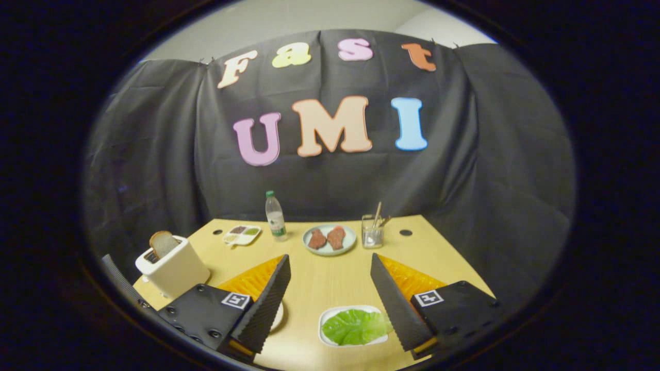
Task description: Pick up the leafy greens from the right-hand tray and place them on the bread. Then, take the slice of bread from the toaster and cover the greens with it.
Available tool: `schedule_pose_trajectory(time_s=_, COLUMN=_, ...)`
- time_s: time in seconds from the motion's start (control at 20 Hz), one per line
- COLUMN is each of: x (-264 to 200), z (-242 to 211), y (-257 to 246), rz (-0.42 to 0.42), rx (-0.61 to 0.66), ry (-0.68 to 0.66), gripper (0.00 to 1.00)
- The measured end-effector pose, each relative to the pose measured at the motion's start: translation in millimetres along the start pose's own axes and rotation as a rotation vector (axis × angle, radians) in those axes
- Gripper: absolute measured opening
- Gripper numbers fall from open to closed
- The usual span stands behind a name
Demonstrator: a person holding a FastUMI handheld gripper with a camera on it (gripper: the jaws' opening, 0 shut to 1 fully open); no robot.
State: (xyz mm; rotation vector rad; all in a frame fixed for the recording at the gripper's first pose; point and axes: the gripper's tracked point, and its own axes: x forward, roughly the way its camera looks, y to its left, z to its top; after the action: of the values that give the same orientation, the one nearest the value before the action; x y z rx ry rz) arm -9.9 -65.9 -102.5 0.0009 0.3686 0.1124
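My gripper hangs above the wooden table with its fingers spread wide and nothing between them. A green lettuce leaf lies on a white tray low between the fingers, close to the right finger. A white toaster stands to the left of the left finger, with a slice of bread sticking up from its slot. A white plate peeks out from under the left finger; what lies on it is hidden.
Beyond the fingers, at the back of the table, stand a small divided sauce dish, a water bottle, a pale plate with two pieces of meat and a clear cup with sticks. Black cloth walls the table.
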Motion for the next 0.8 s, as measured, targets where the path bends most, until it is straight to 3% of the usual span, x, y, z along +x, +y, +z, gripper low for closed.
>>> schedule_pose_trajectory(time_s=0.45, x=23.1, z=-115.8, y=-67.9, rz=0.127, rx=-0.019, ry=0.404, gripper=0.99)
schedule_pose_trajectory(time_s=0.8, x=55.0, z=-182.2, y=-118.4, rz=0.141, rx=0.050, ry=0.646, gripper=1.00)
